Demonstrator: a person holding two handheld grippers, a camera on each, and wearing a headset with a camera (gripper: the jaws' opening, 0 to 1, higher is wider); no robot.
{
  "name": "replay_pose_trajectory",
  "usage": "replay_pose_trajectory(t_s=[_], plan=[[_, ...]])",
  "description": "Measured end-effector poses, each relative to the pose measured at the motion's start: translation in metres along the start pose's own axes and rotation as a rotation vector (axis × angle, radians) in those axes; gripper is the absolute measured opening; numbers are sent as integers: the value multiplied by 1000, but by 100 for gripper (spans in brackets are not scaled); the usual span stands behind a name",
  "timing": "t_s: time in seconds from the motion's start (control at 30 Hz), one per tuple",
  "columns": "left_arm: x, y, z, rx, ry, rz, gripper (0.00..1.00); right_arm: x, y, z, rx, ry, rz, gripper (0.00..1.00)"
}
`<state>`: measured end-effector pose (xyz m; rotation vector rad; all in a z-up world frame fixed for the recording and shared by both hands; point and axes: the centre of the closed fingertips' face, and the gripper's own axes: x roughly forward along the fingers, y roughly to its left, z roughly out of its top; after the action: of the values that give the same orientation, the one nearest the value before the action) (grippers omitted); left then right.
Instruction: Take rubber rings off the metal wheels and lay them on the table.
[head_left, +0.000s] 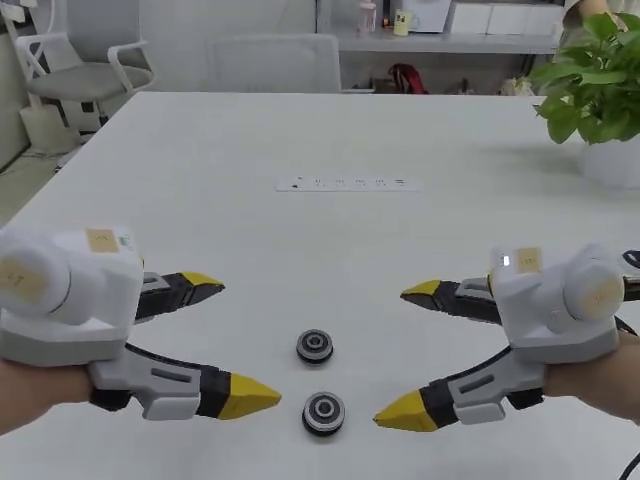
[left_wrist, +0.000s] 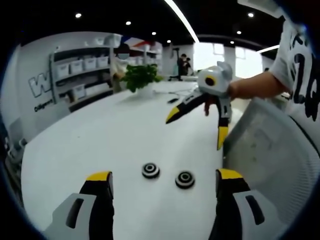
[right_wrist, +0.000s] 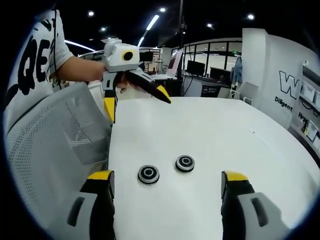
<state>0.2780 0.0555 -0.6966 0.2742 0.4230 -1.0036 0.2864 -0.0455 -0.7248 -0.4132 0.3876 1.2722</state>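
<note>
Two small metal wheels with black rubber rings lie flat on the white table, one farther out and one nearer to me. My left gripper is open just left of them, and my right gripper is open just right of them; neither touches a wheel. In the left gripper view both wheels sit ahead of the open left gripper, with the right gripper beyond. The right gripper view has the wheels in front of the open right gripper, facing the left gripper.
A flush socket strip lies mid-table. A potted plant stands at the far right edge. Chairs stand beyond the far edge, and a mesh chair back is by the near edge. Wide bare tabletop lies around the wheels.
</note>
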Motion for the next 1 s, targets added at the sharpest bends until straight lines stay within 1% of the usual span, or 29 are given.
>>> replay_pose_trajectory(t_s=[0.2,0.5,0.57,0.7,0.83,0.9,1.0], plan=[[7,0,-4,5,13,-13,84,7,0,-2,4,-4,20,80],[12,1,-7,8,16,-28,82,20,4,-3,11,-3,60,76],[13,1,-8,8,16,-27,82,22,4,-4,1,0,60,75],[16,1,-12,3,23,-35,82,25,5,-3,7,-4,72,74],[17,1,-13,5,28,-40,81,29,7,-6,7,7,86,73],[18,3,-13,7,31,-36,81,31,9,-10,-3,21,93,73],[18,4,-13,4,32,-35,81,32,10,-12,-4,25,101,72]])
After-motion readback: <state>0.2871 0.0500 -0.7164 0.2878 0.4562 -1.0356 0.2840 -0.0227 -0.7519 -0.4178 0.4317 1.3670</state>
